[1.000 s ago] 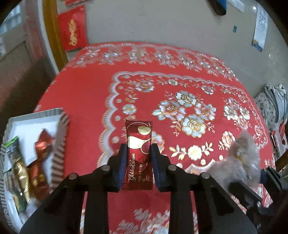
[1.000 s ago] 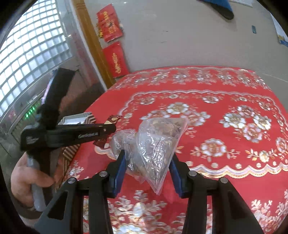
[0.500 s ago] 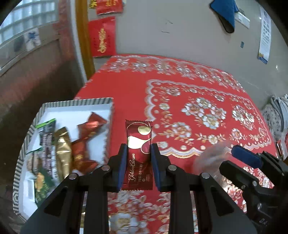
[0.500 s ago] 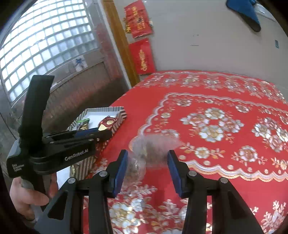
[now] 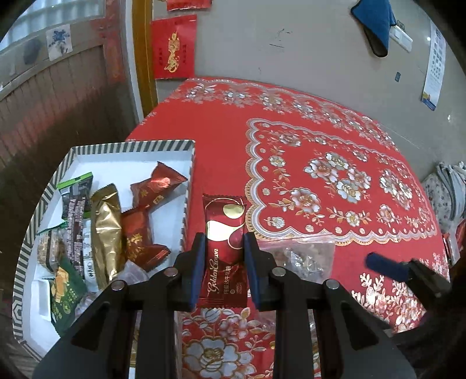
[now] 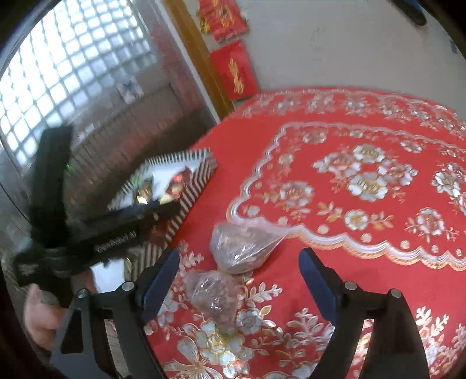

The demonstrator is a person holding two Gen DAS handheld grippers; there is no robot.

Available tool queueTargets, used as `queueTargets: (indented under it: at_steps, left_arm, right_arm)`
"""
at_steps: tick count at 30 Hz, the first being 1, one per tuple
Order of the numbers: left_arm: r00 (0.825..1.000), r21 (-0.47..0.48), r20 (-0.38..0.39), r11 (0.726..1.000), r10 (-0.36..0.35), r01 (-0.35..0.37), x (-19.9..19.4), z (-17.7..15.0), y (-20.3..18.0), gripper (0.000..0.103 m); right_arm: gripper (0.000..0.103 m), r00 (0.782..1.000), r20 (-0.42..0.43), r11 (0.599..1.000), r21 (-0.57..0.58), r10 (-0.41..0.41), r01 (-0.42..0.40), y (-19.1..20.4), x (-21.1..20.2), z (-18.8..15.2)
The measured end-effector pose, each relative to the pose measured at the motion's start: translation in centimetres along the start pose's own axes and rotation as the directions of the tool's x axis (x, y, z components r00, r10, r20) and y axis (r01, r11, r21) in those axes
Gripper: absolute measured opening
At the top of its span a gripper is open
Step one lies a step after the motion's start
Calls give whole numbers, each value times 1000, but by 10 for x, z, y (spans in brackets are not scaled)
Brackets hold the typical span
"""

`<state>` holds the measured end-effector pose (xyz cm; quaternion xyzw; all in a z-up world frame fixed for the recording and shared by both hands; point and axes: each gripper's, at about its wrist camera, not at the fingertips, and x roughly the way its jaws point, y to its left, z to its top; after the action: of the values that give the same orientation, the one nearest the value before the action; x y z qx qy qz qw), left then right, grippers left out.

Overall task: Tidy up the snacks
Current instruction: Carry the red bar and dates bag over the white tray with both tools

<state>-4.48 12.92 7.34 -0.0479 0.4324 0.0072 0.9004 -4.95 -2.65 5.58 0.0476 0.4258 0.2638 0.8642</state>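
A red bar is held in the left tongs, just right of the box. The right tongs are opening, pads clear of the clear bags on the desk. Released here, the bar could miss the box wall.

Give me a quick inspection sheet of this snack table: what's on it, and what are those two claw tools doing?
Surface: red tablecloth, floral pattern.
Job's things: striped box holding wrapped snacks; red candy bar; two clear bags lying on the cloth.
Clutter: nothing seen.
Grippers: left gripper shut on the candy bar, beside the box; right gripper opening, the bags lying loose between its fingers.
Cables: nothing seen.
Surroundings: red posters on the wall, blue cloth hanging, glass-block window.
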Motion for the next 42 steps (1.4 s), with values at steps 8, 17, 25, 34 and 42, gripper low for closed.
queueTargets:
  at_steps: [8, 17, 25, 34, 42]
  left_arm:
    - [1000, -21, 7, 1000, -2, 3, -7, -1, 14, 24]
    - [999, -26, 41, 1000, -11, 12, -21, -1, 20, 24]
    - [996, -38, 92, 999, 22, -18, -42, 0, 35, 24]
    - [990, -77, 120, 995, 68, -59, -58, 0, 68, 24]
    - [985, -128, 122, 986, 120, -104, -64, -6, 105, 24]
  right_arm:
    - [44, 999, -31, 998, -51, -39, 37, 17, 54, 1]
    - [40, 999, 49, 997, -74, -15, 19, 23, 10, 8]
    - [39, 995, 100, 990, -142, 26, -12, 55, -13, 23]
    - [39, 990, 114, 974, -217, 85, -59, 98, -13, 41]
    - [39, 987, 92, 958, -269, 131, -102, 134, -1, 51]
